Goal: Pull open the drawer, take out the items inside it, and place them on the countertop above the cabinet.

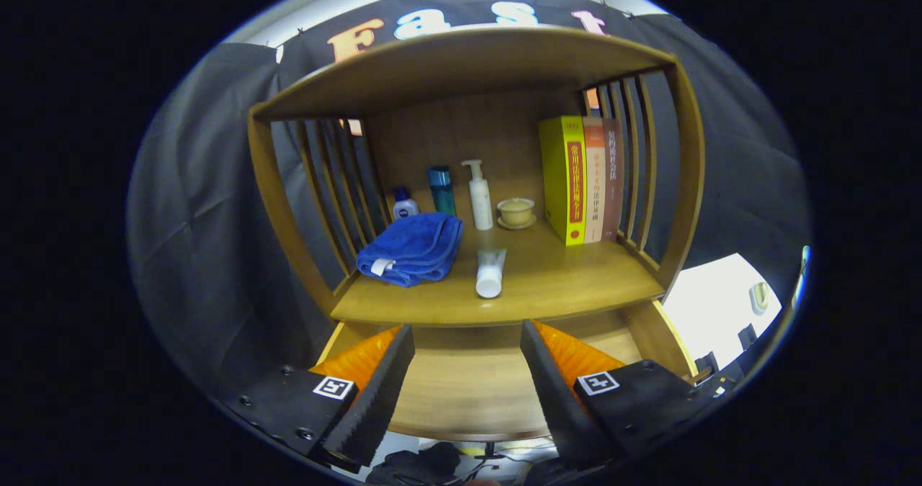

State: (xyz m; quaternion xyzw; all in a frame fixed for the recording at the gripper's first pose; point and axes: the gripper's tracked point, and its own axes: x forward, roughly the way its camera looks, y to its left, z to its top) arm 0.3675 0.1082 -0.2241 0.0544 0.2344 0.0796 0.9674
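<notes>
the gripper (467, 360) is spread wide with nothing between its fingers, hanging over the pulled-out drawer (468, 392), whose bare wooden floor shows between and just ahead of the fingertips. the drawer sits directly beneath the countertop (562, 284) of the wooden cabinet (268, 183). on the countertop, just beyond the fingers, a white tube (490, 272) lies on its side near the front edge, with a folded blue towel (412, 247) just beside it. behind them stand a small white bottle (405, 204), a teal bottle (441, 189), a white pump bottle (480, 195) and a lidded cream cup on a saucer (516, 212). a yellow book (565, 179) and two more books (603, 178) stand upright against the slatted side.
</notes>
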